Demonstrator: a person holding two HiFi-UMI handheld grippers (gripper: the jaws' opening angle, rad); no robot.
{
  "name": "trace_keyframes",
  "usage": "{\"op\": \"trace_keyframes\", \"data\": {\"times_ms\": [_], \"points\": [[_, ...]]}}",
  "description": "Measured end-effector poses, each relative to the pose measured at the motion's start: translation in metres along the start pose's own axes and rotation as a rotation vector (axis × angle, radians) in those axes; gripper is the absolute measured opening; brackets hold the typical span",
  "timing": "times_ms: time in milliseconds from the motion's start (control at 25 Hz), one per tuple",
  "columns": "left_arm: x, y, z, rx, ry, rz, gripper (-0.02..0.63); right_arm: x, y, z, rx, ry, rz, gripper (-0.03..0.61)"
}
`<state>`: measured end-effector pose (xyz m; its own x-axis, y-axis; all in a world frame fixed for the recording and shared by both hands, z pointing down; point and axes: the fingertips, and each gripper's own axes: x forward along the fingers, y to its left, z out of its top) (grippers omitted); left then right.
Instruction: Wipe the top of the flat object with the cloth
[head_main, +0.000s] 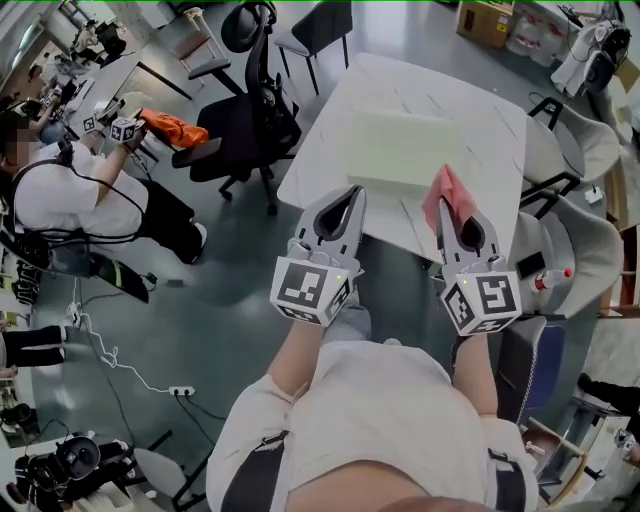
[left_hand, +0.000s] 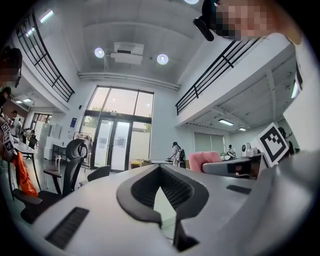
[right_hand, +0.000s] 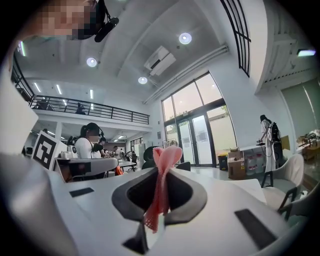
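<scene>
Right gripper (head_main: 449, 208): your jaws are clamped on the pink cloth (head_main: 444, 192), which sticks out past the tips toward the table, with a short tail trailing back into the throat. Left gripper (head_main: 354, 192): jaws together, nothing in them. You hold both just short of the flat object (head_main: 400, 148), a pale board lying on the white table (head_main: 490, 110), long axis running left to right. Judged: approach step, wiping not begun. Next, bring the cloth forward and down onto the board.
</scene>
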<state>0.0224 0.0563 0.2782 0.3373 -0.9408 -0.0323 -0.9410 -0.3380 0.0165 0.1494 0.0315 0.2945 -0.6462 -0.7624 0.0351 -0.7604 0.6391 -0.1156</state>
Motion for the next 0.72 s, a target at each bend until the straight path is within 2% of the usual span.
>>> {"op": "trace_keyframes", "data": {"times_ms": [720], "points": [[0.088, 0.124, -0.017, -0.006, 0.046, -0.111, 0.012, 0.146, -0.005, -0.003, 0.021, 0.01, -0.1, 0.031]]}}
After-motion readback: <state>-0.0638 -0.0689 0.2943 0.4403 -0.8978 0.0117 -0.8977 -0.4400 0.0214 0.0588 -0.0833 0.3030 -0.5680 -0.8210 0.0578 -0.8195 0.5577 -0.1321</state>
